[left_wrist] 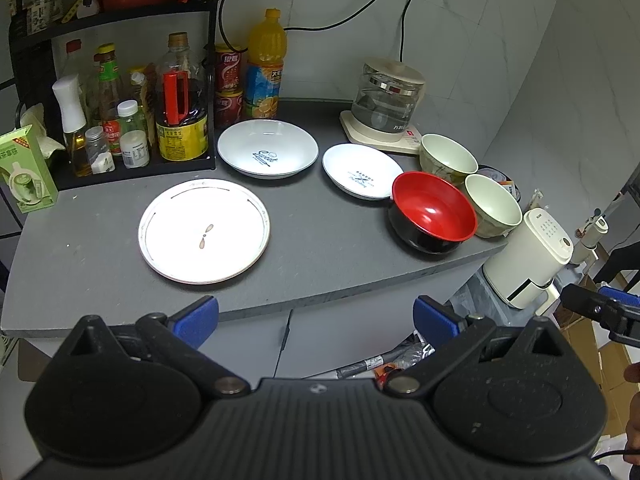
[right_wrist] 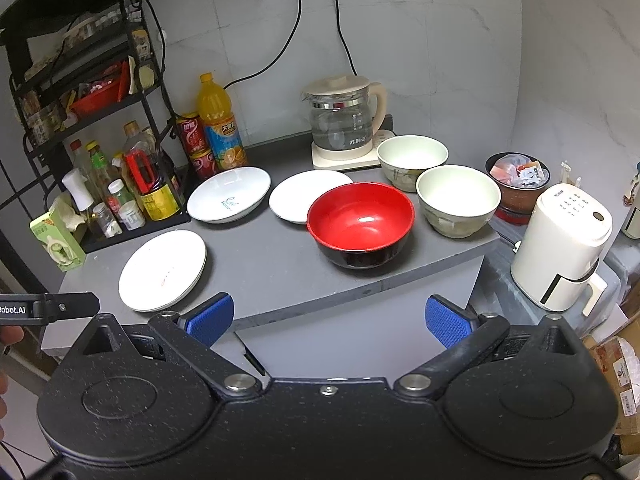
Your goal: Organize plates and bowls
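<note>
On the grey counter (left_wrist: 320, 240) lie a large white flat plate (left_wrist: 204, 232) at the front left, a white deep plate marked "Sweet" (left_wrist: 267, 148) behind it, and a smaller white plate marked "Bakery" (left_wrist: 362, 170). A red and black bowl (left_wrist: 434, 211) and two pale green bowls (left_wrist: 448, 156) (left_wrist: 494, 204) stand at the right. The right wrist view shows the same flat plate (right_wrist: 162, 270), deep plate (right_wrist: 229, 194), small plate (right_wrist: 296, 196), red bowl (right_wrist: 360, 222) and pale bowls (right_wrist: 412, 154) (right_wrist: 458, 198). My left gripper (left_wrist: 316, 320) and right gripper (right_wrist: 330, 320) are open and empty, in front of the counter edge.
A black rack (left_wrist: 120, 92) of bottles and jars stands at the back left, with an orange juice bottle (left_wrist: 266, 64) and red cans beside it. A glass kettle (left_wrist: 386, 100) sits at the back. A white appliance (right_wrist: 560, 252) and a bowl of packets (right_wrist: 518, 178) are off the right edge.
</note>
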A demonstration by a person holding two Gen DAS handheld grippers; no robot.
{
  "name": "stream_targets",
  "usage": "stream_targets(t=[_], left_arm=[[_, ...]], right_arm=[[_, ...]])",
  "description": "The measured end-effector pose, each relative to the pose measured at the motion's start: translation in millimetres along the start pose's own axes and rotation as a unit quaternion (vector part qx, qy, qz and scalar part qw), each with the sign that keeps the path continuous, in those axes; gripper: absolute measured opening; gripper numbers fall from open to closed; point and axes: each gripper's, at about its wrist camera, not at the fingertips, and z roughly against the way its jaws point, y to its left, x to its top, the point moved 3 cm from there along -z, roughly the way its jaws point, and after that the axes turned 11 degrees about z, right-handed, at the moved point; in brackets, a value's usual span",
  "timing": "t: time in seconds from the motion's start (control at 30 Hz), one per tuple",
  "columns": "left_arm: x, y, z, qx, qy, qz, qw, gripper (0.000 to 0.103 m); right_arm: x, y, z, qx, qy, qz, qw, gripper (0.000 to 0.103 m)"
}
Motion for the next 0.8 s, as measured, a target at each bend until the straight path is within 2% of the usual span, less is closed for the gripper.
stream_targets(t=[0.8], left_arm=[[5, 1, 12, 0.001, -0.004, 0.005, 1.0000, 0.102]], right_arm=[[6, 5, 7, 0.001, -0.005, 0.006, 1.000, 0.103]])
